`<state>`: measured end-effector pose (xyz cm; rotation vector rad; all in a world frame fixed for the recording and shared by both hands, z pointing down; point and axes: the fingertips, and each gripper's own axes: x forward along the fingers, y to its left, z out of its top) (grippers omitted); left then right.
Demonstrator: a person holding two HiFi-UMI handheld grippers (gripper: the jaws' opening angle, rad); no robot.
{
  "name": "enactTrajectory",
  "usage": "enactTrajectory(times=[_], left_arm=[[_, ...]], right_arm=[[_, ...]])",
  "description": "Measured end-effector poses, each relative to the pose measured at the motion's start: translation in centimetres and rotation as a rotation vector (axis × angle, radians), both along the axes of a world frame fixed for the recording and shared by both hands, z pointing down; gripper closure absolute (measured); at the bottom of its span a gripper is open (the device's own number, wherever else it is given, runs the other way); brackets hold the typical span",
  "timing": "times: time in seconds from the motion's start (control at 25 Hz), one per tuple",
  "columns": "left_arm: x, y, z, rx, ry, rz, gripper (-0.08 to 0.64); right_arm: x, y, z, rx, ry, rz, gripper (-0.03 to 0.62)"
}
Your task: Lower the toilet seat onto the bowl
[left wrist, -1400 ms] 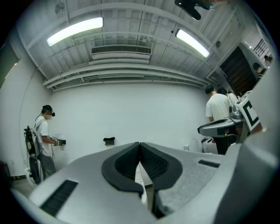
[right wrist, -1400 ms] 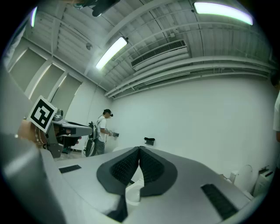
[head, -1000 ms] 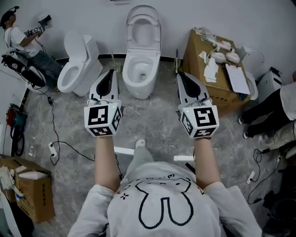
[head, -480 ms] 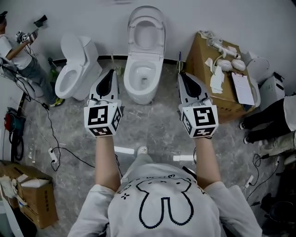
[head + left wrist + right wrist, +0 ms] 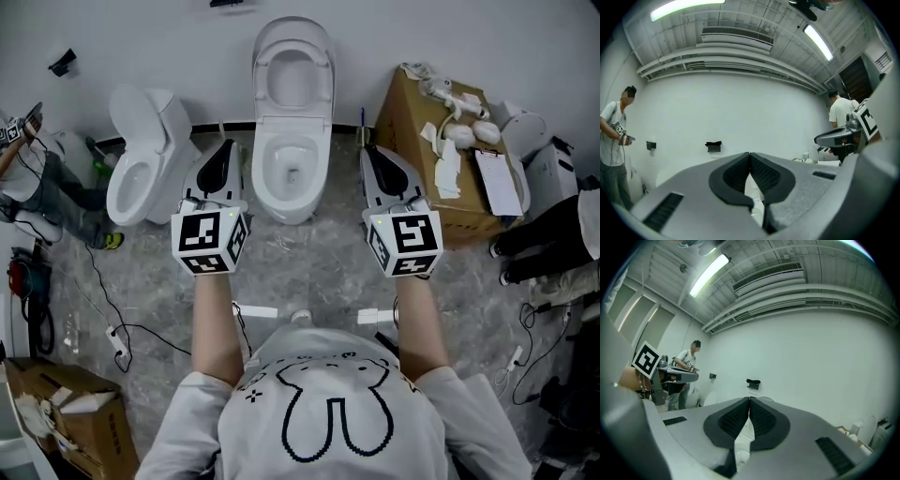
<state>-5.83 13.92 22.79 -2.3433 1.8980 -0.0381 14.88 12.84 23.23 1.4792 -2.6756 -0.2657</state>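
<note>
Two toilets stood at the white wall (image 5: 450,33): the left toilet (image 5: 141,173) and the middle toilet (image 5: 286,204), whose seat (image 5: 292,36) stood raised behind its open bowl (image 5: 268,173). Flanking that bowl, the left gripper (image 5: 225,147) and right gripper (image 5: 367,150) each had jaws pressed together, holding nothing.

Two toilets (image 5: 292,192) (image 5: 131,187); two claws (image 5: 225,143) (image 5: 367,150); two cardboard boxes (image 5: 403,122) (image 5: 58,433).

A spare toilet (image 5: 141,178) is seen at the floor's far-left edge. A cardboard box (image 5: 411,141) topped by a clipboard (image 5: 499,183) is set far right. An open carton (image 5: 89,439) is seen in the near-left corner.
</note>
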Motion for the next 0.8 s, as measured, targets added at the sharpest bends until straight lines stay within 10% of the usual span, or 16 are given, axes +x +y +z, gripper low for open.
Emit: enactTrajectory(times=[0.8], left_arm=[[-4.6,-5.6,2.0,-0.022,0.030,-0.001,0.551]], right_arm=[[-4.1,-5.3,2.5,-0.034,0.007,0.003,0.565]])
